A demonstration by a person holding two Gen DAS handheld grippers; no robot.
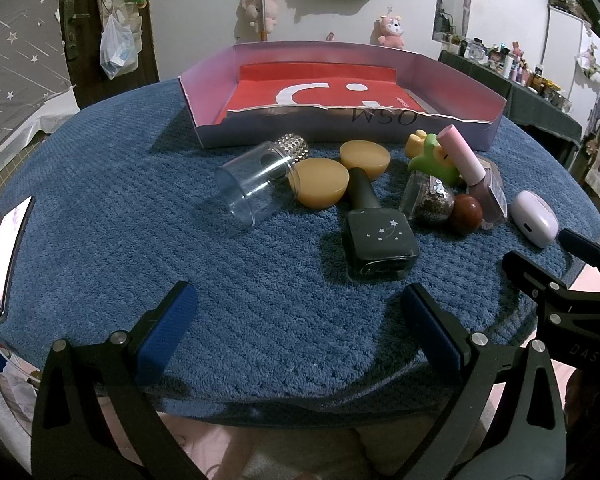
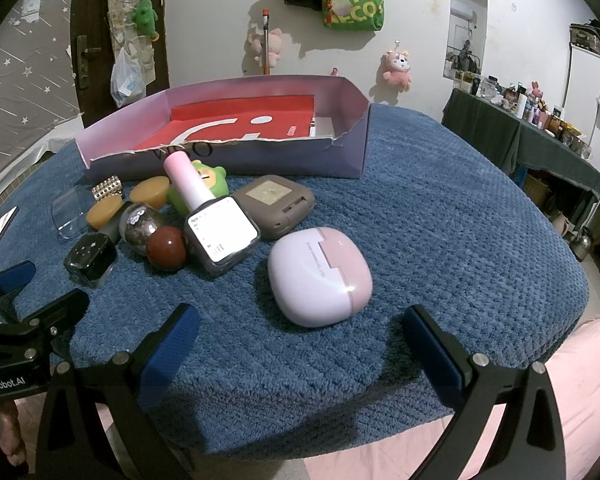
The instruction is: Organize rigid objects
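Both tools hover with jaws spread and empty: the left hand-held gripper point(image 1: 296, 320) faces the black polish bottle point(image 1: 374, 236), the right hand-held gripper point(image 2: 300, 340) the pink case point(image 2: 320, 276), on the blue-covered counter point(image 2: 440, 240); the cardboard tray point(image 1: 460, 92) sits behind the clutter.

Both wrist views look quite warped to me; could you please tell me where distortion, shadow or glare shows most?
Left wrist view: fisheye bows the box edges, corners vignette black. Right wrist view: glare spot on the pink case, hard wall shadows behind the green bag.
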